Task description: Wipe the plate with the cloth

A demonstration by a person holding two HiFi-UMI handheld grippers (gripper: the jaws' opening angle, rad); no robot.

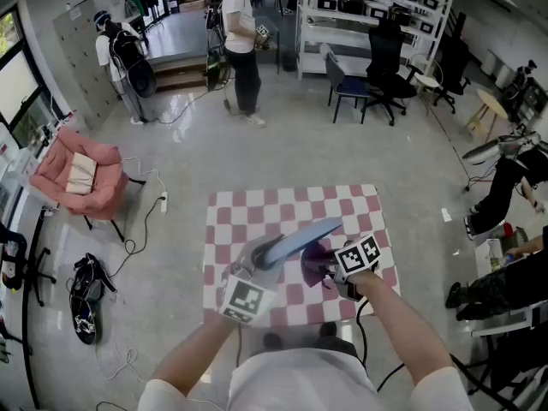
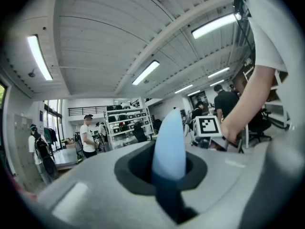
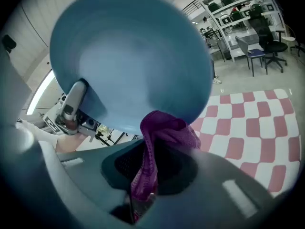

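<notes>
A light blue plate [image 1: 301, 236] is held tilted in the air over the checkered table [image 1: 248, 212]. My left gripper [image 1: 257, 264] is shut on its rim; in the left gripper view the plate [image 2: 170, 144] shows edge-on between the jaws. My right gripper [image 1: 330, 268] is shut on a purple cloth [image 1: 312, 262] and presses it against the plate's lower edge. In the right gripper view the plate [image 3: 128, 56] fills the top of the picture, and the cloth [image 3: 159, 132] bunches against its lower rim and hangs down between the jaws.
The red-and-white checkered table [image 3: 248, 132] lies below both grippers. Around it are a pink armchair [image 1: 77, 174], black office chairs [image 1: 381, 67], shelving [image 1: 368, 7], cables and a bag [image 1: 86, 298] on the floor. Several people stand or sit nearby, one [image 1: 240, 41] at the back.
</notes>
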